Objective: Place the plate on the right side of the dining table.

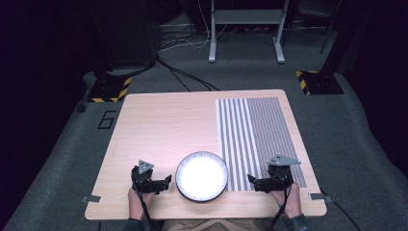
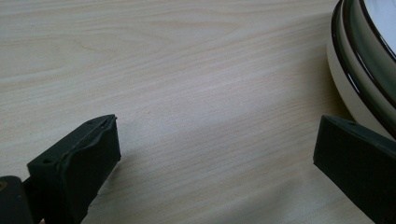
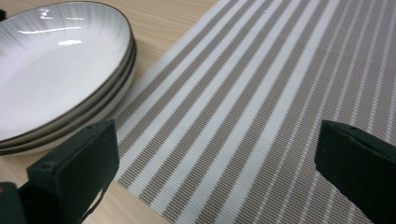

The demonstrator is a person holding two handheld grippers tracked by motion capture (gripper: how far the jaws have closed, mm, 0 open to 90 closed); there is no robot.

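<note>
Plates [image 1: 201, 176], white with dark rims, stacked at the near edge of the wooden table [image 1: 163, 125], midway between the two grippers; the right gripper view shows at least two in the stack [image 3: 60, 79].

Left gripper [image 1: 168, 180]: held in the person's left hand [image 1: 136, 199], low over bare wood just left of the stack, pointing toward it. Jaws spread wide, nothing between them. In the left gripper view the stack's rim [image 2: 359, 70] rises close beside the far jaw; contact cannot be told.

Striped placemat [image 1: 260, 139]: grey and white bands, flat on the right half of the table, running from the far edge almost to the near one. Its left border lies just beside the stack; the right gripper view shows the plates' edge over or at that border [image 3: 140, 88].

Right gripper [image 1: 250, 180]: held in the person's right hand [image 1: 288, 199], over the near part of the placemat, pointing left toward the stack. Jaws parted wide, empty, with striped weave showing between them.
</note>
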